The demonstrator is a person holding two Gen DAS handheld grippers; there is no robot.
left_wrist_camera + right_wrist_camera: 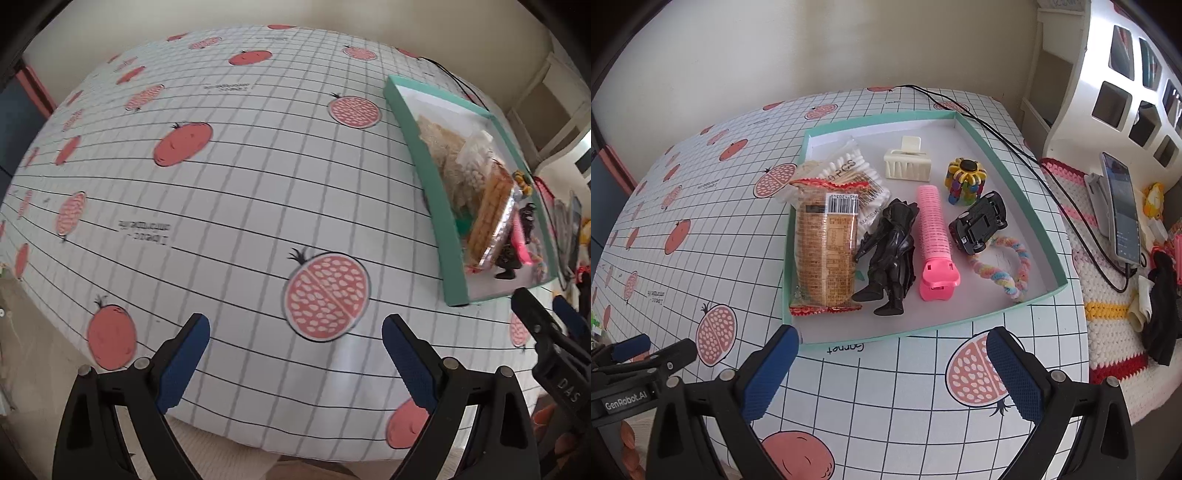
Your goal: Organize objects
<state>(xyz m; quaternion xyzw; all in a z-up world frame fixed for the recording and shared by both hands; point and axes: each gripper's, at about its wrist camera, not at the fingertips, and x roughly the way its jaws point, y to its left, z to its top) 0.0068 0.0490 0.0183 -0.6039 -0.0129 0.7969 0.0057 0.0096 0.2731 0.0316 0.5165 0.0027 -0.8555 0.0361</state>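
Cream walls back the table (886, 384), which wears a white grid-lined cloth printed with red pomegranates, whole and halved. Off the table's right edge sits a crocheted mat (1108, 310) in white, pink, yellow and red, with a phone (1121, 210) propped on a stand and a white cubby shelf (1108, 74) behind it. A black cable (997, 136) runs over the far right corner of the table.

On the right half of the table lies a shallow teal-rimmed tray (1015, 177) with a white floor. Along its left wall lies a packet of crackers (825, 254), resting partly over a bag of cotton swabs (849, 173). Just beside the crackers a black figure (892, 254) lies on its side, touching a pink hair roller (934, 240) to its right. Toward the tray's far wall lies a cream hair claw (908, 166); near the right wall a multicoloured fidget toy (964, 181), a black toy car (980, 221) tipped over, and a pastel twisted hair tie (1008, 266), which the car touches.

My right gripper (890, 369) hangs over the near edge of the table just short of the tray, jaws spread wide and empty. My left gripper (295, 354) hovers over bare cloth to the left of the tray, likewise wide apart with nothing between its blue pads (184, 362).
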